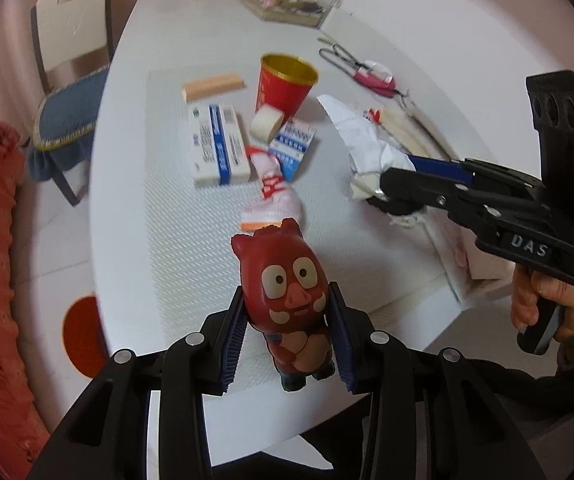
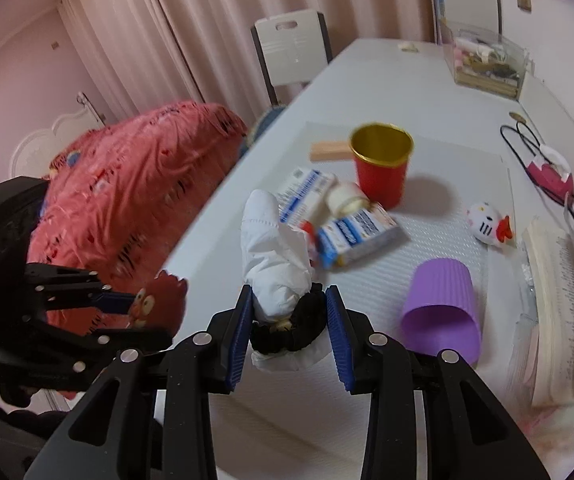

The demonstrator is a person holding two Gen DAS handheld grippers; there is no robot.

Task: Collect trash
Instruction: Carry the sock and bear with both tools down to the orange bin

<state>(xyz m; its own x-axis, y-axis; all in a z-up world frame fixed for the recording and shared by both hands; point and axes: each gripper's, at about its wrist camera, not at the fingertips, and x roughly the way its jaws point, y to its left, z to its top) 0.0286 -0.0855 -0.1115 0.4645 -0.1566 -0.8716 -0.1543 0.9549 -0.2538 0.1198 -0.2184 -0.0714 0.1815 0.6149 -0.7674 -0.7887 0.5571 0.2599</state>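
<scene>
Behind both held items, red cup (image 2: 381,168) among boxes (image 2: 361,234).

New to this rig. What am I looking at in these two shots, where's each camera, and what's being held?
No robot arm here: a person holds a two-finger gripper in each hand, each with a fisheye camera looking along its fingers.

In the left wrist view, the left gripper is shut on a red pig figurine. The black tool at right is the right gripper.

In the right wrist view, that right gripper is shut on a white crumpled tissue with something black.

On the white table lie a red cup, medicine boxes, a toppled purple cup and a cat toy.
</scene>
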